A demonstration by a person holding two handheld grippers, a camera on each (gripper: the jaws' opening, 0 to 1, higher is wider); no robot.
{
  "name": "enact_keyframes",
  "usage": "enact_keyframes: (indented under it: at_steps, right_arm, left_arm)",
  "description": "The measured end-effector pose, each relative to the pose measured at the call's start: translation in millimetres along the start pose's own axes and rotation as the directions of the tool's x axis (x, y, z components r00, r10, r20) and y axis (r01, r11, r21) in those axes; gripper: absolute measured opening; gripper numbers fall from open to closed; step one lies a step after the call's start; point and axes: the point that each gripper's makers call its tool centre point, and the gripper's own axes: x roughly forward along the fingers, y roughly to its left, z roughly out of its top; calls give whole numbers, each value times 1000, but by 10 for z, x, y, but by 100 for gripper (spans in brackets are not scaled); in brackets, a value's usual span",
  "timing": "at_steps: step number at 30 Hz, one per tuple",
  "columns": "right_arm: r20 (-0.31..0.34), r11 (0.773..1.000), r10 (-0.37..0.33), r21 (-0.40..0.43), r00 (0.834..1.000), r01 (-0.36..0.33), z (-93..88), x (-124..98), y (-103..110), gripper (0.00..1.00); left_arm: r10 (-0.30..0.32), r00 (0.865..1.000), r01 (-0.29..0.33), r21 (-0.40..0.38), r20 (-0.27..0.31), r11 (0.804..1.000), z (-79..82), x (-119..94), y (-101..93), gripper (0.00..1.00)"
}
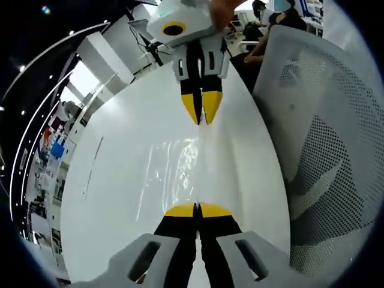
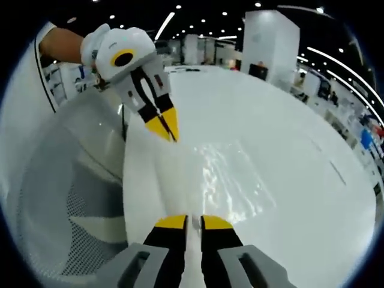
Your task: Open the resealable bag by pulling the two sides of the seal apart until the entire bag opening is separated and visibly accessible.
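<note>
Basically the clear resealable bag lies flat on the white table stretched between both grippers, left gripper and right gripper each pinching an opposite edge, jaws pressed together, facing each other.

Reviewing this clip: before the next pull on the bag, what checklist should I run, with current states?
1. Clear bag lies flat on the white table: ok.
2. Left gripper closed at the bag's near edge: ok; grip on the plastic: cannot tell.
3. Right gripper at the opposite edge, tips together: ok; grip: cannot tell.
4. Seal separated, opening accessible: not ok, bag looks flat.
5. Mesh chair beside the table, apart from the bag: ok.
</note>
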Motion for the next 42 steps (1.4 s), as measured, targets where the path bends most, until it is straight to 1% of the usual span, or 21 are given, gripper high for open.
enact_keyframes:
  at_steps: [2, 4, 5, 6, 8, 11, 13, 17, 20, 23, 25, 27, 31, 35, 39, 42]
  right_arm:
    - [20, 1000, 11, 11, 1000, -12, 55, -8, 26, 7]
    - [53, 999, 23, 22, 998, -24, 146, -25, 42, 7]
    - [86, 999, 30, 31, 996, -33, 223, -34, 46, 7]
    - [100, 999, 28, 42, 995, -32, 268, -40, 36, 7]
    - [116, 998, 10, 54, 993, -16, 344, -43, -30, 7]
    - [130, 997, 7, 72, 992, -17, 419, -11, -87, 7]
    - [122, 997, 18, 73, 992, -27, 432, 37, -93, 6]
    - [67, 996, 64, 59, 996, -68, 360, 134, -40, 4]
    - [58, 995, 69, 66, 996, -73, 346, 172, -41, 4]
    - [42, 992, 95, 74, 995, -97, 329, 207, 1, 5]
    - [39, 991, 109, 75, 993, -111, 330, 216, 29, 5]
    - [46, 991, 110, 69, 993, -113, 353, 211, 36, 5]
    - [82, 990, 114, 76, 990, -120, 448, 182, 26, 4]
    - [71, 991, 110, 69, 991, -115, 446, 188, 2, 4]
    - [53, 990, 114, 75, 992, -118, 406, 216, -34, 4]
    - [49, 990, 119, 76, 992, -122, 412, 226, -43, 4]
  left_arm:
    - [3, 1000, -3, 22, 2, 1000, 5, -1, -2, 0]
    - [0, 1000, 1, 25, -1, 1000, 2, 6, -11, 0]
    - [-1, 1000, 1, 28, -4, 1000, -2, 12, -13, 0]
    - [0, 1000, 0, 32, -3, 999, -1, 16, -13, 0]
    - [-3, 1000, 3, 45, -1, 999, 7, 25, -19, 0]
    - [-13, 1000, 13, 52, 0, 999, 21, 36, -32, 0]
    - [-9, 1000, 8, 63, 3, 998, 37, 31, -19, 0]
    - [-3, 1000, 3, 74, 8, 997, 42, 32, 15, 0]
    - [-2, 1000, 2, 67, 6, 998, 33, 22, 31, 0]
    - [2, 1000, -3, 73, 13, 997, 32, 22, 44, 0]
    - [-1, 1000, 0, 50, 6, 999, 15, 27, 52, 0]
    - [1, 1000, -2, 51, 8, 999, 13, 30, 60, 0]
    - [1, 1000, -2, 55, 5, 999, 10, 39, 72, 0]
    - [4, 1000, -4, 58, 12, 998, 29, 47, 94, 0]
    - [7, 1000, -9, 70, 22, 998, 61, 54, 112, 0]
    - [3, 1000, -5, 98, 28, 995, 64, 66, 101, 0]
